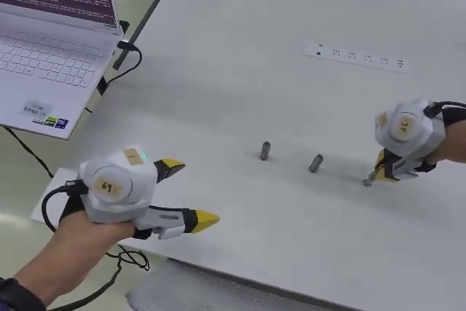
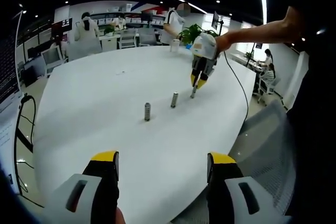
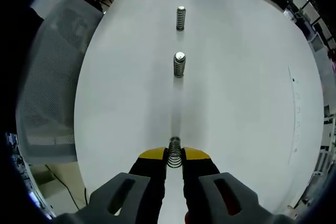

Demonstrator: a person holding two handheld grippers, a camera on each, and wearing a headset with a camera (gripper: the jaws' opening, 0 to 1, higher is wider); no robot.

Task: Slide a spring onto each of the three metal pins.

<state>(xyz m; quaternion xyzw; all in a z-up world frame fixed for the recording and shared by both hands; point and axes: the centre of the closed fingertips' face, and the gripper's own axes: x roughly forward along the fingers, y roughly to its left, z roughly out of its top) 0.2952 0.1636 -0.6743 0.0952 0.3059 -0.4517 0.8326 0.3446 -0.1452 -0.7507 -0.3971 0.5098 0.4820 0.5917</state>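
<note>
Pinched upright between the fingers [image 3: 152, 157] of the right gripper [image 3: 175, 156]: the third spring [image 3: 175, 149], low centre of the right gripper view, foot on the white desk [image 3: 236, 103]. Gripped low and vertical, probably to hold the coil in line for lowering over a pin; pin inside the coil impossible to confirm.

Straight above in that view, lined up in one row: middle spring [image 3: 179, 66] and far spring [image 3: 181, 19], each standing free with a round pin head [image 3: 179, 55] at the top, so judged already done.

Held well apart at lower left of the head view: left gripper [image 1: 191, 192], fingers spread, nothing between, likely parked clear of the row. Handwritten "69" on its round housing; mark on the right gripper's label not legible.

Upper left: laptop [image 1: 51, 56], screen text and stickers too small to read. Upper right: power strip [image 1: 357, 57].
</note>
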